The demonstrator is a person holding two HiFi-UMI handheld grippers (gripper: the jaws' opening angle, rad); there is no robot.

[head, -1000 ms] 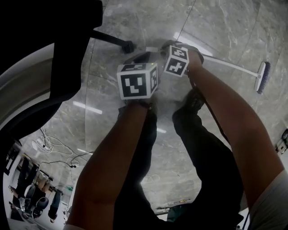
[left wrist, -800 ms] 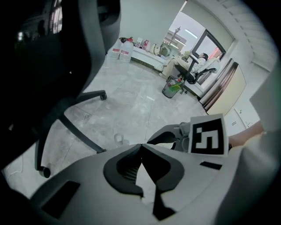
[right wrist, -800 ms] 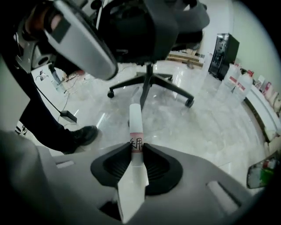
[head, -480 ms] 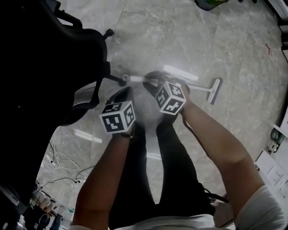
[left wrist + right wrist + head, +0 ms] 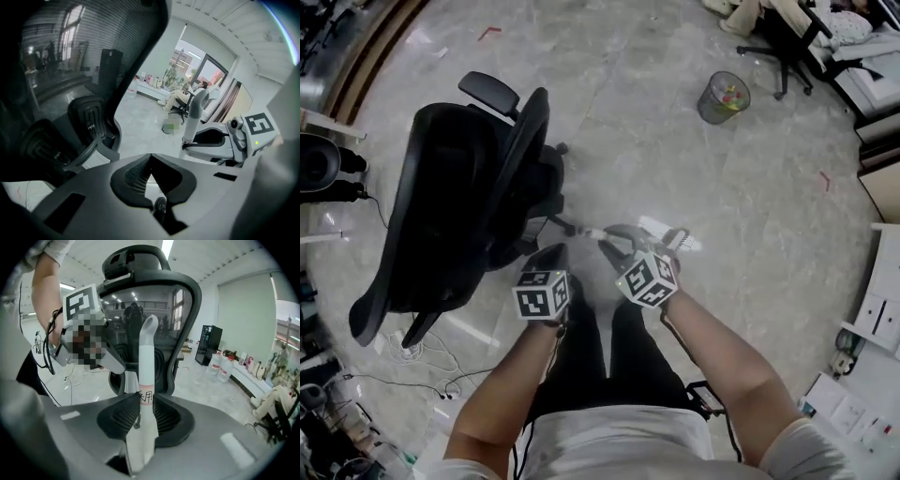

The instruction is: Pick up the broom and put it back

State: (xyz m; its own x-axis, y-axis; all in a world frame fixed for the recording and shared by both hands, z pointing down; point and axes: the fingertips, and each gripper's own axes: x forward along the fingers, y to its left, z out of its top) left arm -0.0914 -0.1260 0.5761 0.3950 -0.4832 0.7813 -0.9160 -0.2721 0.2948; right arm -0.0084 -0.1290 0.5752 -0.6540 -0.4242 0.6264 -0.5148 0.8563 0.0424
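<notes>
The broom's white handle (image 5: 146, 376) runs up between the jaws of my right gripper (image 5: 140, 401), which is shut on it; a label with dark print rings the handle just above the grip. In the head view the handle's end (image 5: 591, 232) sticks out left of the right gripper (image 5: 619, 242), and the brush end (image 5: 677, 240) shows past its marker cube. My left gripper (image 5: 549, 261) hangs just left of the right one, apart from the broom. In the left gripper view its jaws (image 5: 150, 157) meet with nothing between them, and the broom handle (image 5: 193, 119) stands to the right.
A black office chair (image 5: 478, 206) stands close at the left front, filling the background of both gripper views. A mesh waste bin (image 5: 722, 97) and another chair (image 5: 787, 37) sit farther off. Cables (image 5: 422, 352) lie on the floor at the left. White cabinets (image 5: 881, 319) line the right.
Both grippers have risen well above the marble floor as the person stood up. The broom came up with the right gripper, and its brush end now sits close by the cube.
</notes>
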